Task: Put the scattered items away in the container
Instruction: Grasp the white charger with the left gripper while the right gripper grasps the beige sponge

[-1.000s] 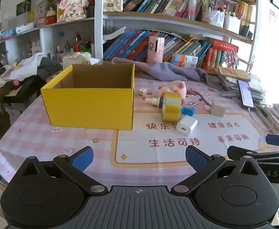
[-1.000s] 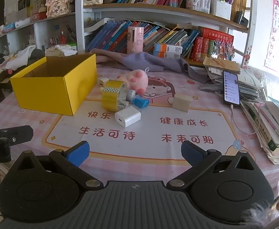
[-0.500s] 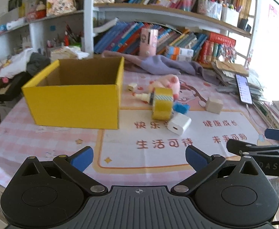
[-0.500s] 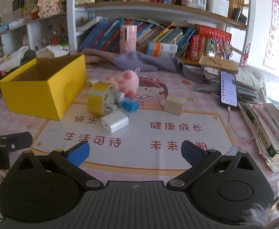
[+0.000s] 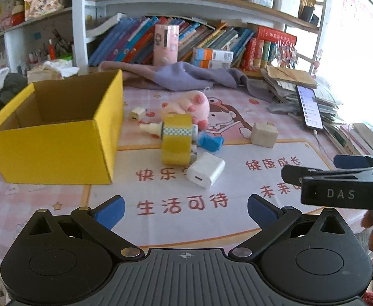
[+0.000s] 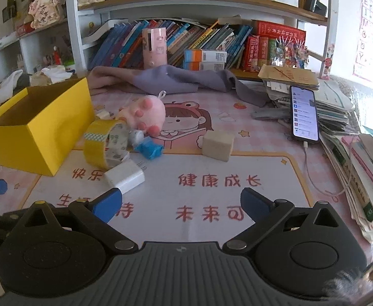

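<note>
An open yellow cardboard box (image 5: 56,140) (image 6: 38,125) stands at the left of the table, nothing visible inside. Beside it lie a yellow tape roll (image 5: 176,140) (image 6: 104,142), a white charger (image 5: 206,169) (image 6: 124,177), a blue piece (image 5: 210,141) (image 6: 149,149), a pink plush pig (image 5: 189,104) (image 6: 143,114), a beige cube (image 5: 264,134) (image 6: 218,144) and a small cream cube (image 5: 137,113). My left gripper (image 5: 186,211) is open, short of the charger. My right gripper (image 6: 181,204) is open over the mat, with the charger just ahead of its left fingertip.
A phone (image 6: 304,113) on a cable rests on stacked books and papers (image 6: 360,158) at the right edge. A purple cloth (image 6: 176,80) lies at the back under bookshelves (image 6: 186,40). The right gripper's side (image 5: 339,186) shows at the left wrist view's right.
Both grippers have moved forward and a little right toward the scattered items, which now look larger. Both stay open. No item on the table has moved.
</note>
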`<state>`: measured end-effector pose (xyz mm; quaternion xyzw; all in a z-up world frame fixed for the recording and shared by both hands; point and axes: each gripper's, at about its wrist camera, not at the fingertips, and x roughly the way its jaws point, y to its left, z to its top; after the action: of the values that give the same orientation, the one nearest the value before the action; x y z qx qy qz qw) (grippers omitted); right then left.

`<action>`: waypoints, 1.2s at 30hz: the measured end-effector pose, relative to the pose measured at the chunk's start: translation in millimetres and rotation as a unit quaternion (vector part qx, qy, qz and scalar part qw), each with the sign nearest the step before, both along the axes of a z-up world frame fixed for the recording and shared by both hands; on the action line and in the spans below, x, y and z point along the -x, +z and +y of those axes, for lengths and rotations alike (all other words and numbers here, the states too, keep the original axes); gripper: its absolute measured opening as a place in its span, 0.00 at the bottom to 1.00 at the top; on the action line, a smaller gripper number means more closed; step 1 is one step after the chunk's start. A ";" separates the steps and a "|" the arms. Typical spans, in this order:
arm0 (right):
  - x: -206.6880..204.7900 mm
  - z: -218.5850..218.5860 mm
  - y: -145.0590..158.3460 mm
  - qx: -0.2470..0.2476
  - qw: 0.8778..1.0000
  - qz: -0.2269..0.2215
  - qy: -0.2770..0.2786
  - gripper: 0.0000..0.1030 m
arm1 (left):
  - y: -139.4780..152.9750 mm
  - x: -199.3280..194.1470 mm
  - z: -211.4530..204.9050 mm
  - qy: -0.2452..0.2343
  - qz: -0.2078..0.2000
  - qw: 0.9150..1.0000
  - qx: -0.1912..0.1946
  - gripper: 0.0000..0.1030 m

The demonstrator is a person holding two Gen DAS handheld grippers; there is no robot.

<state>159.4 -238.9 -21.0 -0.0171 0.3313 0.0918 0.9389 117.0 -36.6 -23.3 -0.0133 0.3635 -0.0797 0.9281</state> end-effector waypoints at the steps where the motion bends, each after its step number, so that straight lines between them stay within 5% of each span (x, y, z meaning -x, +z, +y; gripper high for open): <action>1: -5.8 -2.4 -0.7 -0.001 1.000 0.002 0.001 0.98 | -1.2 -3.9 -2.8 0.000 0.005 1.000 0.001 1.00; 23: -134.9 -57.1 -35.2 0.001 0.997 0.067 0.036 0.98 | -33.9 -94.1 -70.6 0.055 0.087 0.995 -0.008 1.00; 36: -180.6 -56.5 -56.8 0.007 0.995 0.085 0.058 0.98 | -54.1 -121.0 -72.4 0.105 0.130 0.986 -0.015 0.99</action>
<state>339.9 -295.4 -77.7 -0.0347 0.4092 0.1455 0.9001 238.0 -109.0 -77.4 -0.0473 0.4789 0.0260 0.8762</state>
